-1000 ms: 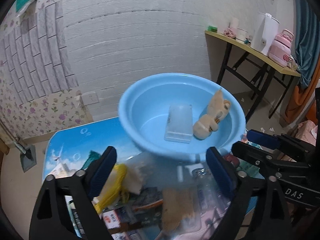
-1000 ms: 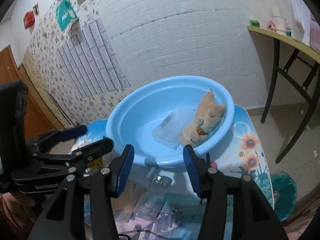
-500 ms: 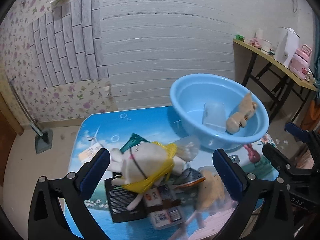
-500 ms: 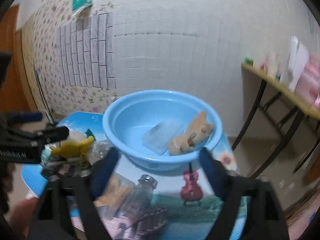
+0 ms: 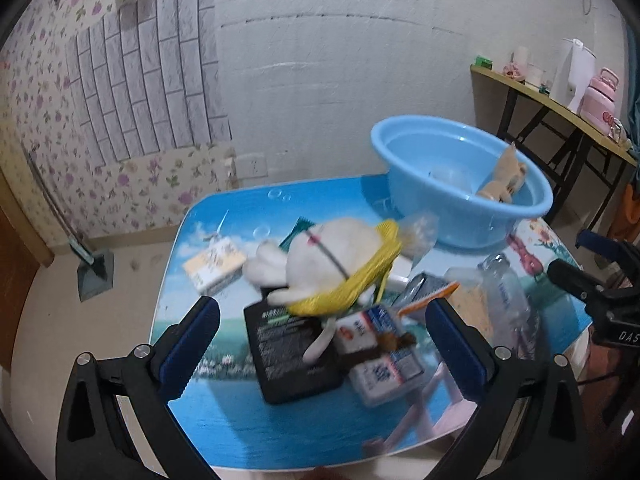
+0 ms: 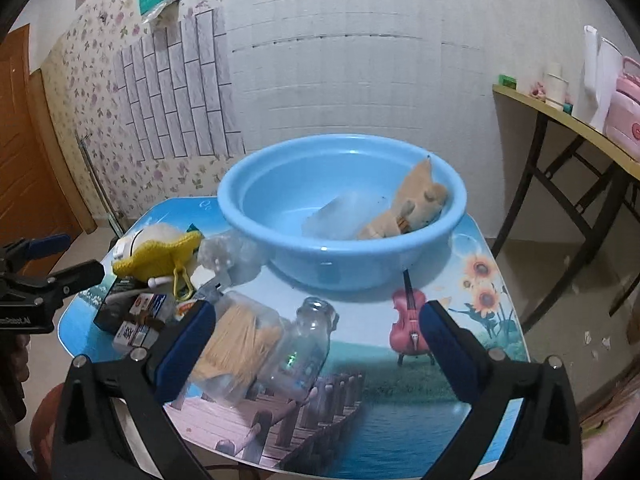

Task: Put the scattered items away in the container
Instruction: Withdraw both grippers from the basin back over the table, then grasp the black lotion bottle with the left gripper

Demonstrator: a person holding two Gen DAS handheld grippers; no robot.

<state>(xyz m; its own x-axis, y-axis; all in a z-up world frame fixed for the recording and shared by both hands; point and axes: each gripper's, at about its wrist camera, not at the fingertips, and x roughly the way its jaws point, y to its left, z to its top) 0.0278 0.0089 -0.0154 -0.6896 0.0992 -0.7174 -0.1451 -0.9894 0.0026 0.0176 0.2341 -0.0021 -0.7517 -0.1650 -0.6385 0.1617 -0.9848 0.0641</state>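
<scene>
We hold both claws over the worktop (image 6: 460,364) with nothing between their pads. The left claw (image 5: 320,336) is spread wide and aimed at the white plush toy (image 5: 332,260) in its yellow net, which lies atop a black box (image 5: 288,352) in the pile, so it looks like our next pick. The right claw (image 6: 316,340) has jaws opening, framing the clear bottle (image 6: 304,344) lying on its side. The blue basin (image 6: 344,268) stands at the far end, within easy reach, already holding a tan plush (image 6: 408,212) and a clear box (image 6: 340,216).
</scene>
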